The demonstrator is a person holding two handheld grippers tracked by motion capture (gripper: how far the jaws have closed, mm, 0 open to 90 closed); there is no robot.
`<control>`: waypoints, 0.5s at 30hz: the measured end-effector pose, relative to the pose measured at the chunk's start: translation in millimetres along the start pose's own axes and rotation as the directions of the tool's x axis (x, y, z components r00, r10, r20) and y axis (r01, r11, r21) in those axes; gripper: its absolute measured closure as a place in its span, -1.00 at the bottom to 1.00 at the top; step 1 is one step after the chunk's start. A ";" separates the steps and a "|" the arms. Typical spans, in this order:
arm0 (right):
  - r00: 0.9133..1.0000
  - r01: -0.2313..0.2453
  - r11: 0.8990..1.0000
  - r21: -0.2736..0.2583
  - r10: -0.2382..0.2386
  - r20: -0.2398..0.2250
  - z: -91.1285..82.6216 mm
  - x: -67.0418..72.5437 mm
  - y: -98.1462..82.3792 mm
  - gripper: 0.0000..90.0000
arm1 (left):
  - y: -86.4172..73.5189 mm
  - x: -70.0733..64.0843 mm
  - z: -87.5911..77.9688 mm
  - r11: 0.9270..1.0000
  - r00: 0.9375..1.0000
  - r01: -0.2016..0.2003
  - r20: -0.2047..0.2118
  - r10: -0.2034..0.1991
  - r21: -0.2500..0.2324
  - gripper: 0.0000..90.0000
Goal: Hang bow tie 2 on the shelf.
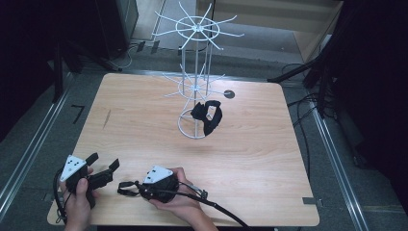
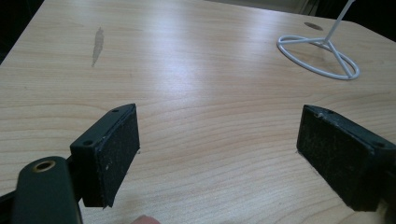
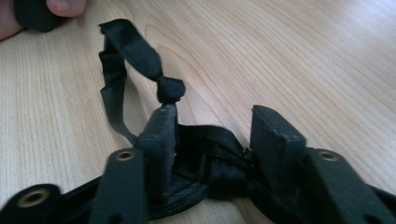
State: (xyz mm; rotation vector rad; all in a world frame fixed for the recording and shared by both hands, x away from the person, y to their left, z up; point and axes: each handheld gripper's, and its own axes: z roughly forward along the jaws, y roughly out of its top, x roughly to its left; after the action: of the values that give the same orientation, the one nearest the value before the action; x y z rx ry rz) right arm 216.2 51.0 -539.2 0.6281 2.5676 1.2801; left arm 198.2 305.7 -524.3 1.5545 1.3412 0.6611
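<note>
At the near left corner of the table [image 1: 144, 125], the left tongs [image 1: 103, 163] rest in the person's left hand [image 1: 77, 199], pointing up and to the right across the wood. Their jaws stand wide apart with nothing between them; in the left gripper view the left tongs [image 2: 217, 154] frame only bare wood, and a dark streak [image 2: 97, 44] marks the grain farther off.

Just right of them, near the front edge, the right tongs [image 1: 126, 187] lie low in the right hand [image 1: 180, 202], pointing left toward the left tongs. A black strap [image 1: 124, 185] sits at their tips, on the table between the two tools. In the right gripper view the right tongs [image 3: 212, 135] stand partly closed around the strap [image 3: 205, 154]: a bunched part of the band lies in the gap, close against the left pad, but whether both pads press on it I cannot tell. From there the strap runs up past a knot [image 3: 169, 91] and loops back down to the wood. A fingertip [image 3: 65, 5] of the other hand shows at the top left corner.

Farther right and well back, a white wire rack [image 1: 196, 72] stands on its ring base [image 2: 322, 56] mid-table. A second black strap [image 1: 209, 115] hangs low on it, just above the base. A small dark hole [image 1: 229, 94] lies in the wood just right of the rack.
</note>
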 end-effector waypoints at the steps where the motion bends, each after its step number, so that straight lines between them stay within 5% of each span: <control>1: 1.000 -0.008 1.000 0.003 0.008 0.002 0.2 -0.5 0.1 0.37 | 0.0 0.0 0.0 1.000 1.000 0.000 0.000 0.000 0.000 -0.69; 15: 1.000 0.030 1.000 -0.006 -0.030 0.009 -2.4 4.2 -1.6 1.00 | 0.0 -0.2 0.1 1.000 1.000 -0.002 -0.001 0.002 0.000 -0.69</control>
State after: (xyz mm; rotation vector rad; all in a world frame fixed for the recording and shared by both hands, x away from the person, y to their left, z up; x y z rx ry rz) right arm 211.1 50.4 -538.9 0.5912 2.5552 1.2722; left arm 198.2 305.5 -524.3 1.5560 1.3405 0.6638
